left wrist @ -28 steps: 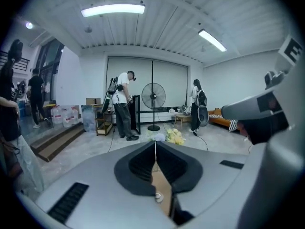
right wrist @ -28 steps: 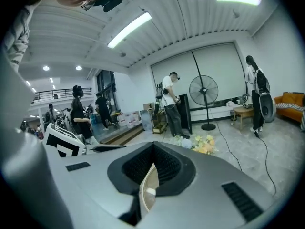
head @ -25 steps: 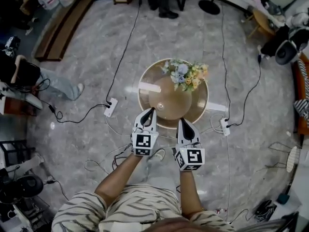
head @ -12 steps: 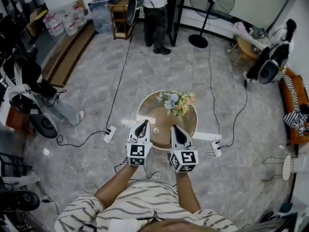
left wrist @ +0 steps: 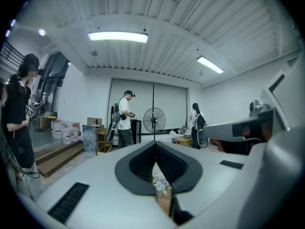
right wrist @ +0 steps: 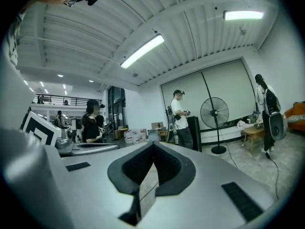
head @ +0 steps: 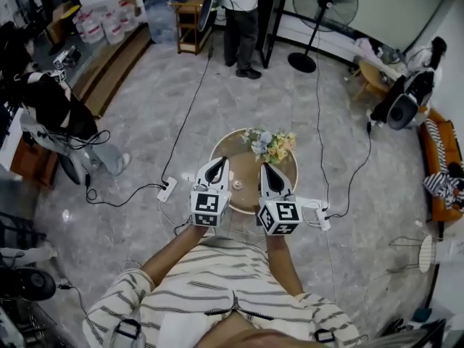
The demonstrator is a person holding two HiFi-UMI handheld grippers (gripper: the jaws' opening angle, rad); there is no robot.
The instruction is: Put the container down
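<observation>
Well, the round brown desk (head: 235,149) stands at the centre of the head view on a pale stone floor (head: 145,122). A bunch of flowers (head: 272,143), blue, white and yellow, stands on the desk's upper right part. The container that holds them is hidden under the blooms, so neither its shape nor its make can be told. A small pale spot (head: 235,185) shows near the desk's lower edge, too small to name.

Both claws are bare. The left claw (head: 222,163) shows just left of the frame's centre and the right claw (head: 266,167) just right of it. They sit side by side and apart, each with its marker cube toward the person, and both are clear of the flowers. In the left gripper view the jaws are pressed together at the tips with nothing pinched. The slit below the tips shows only the flowers and the brown desk beyond. In the right gripper view the jaws likewise meet at the tips on nothing, and the slit shows only pale floor.

At the upper left of the head view, white jugs (head: 90,27) with red labels stand in a cluster by a wooden step (head: 109,56). A grey-blue bin (head: 163,6) stands beside a wooden shelf (head: 192,9). What the jugs and the bin hold cannot be seen.
</observation>
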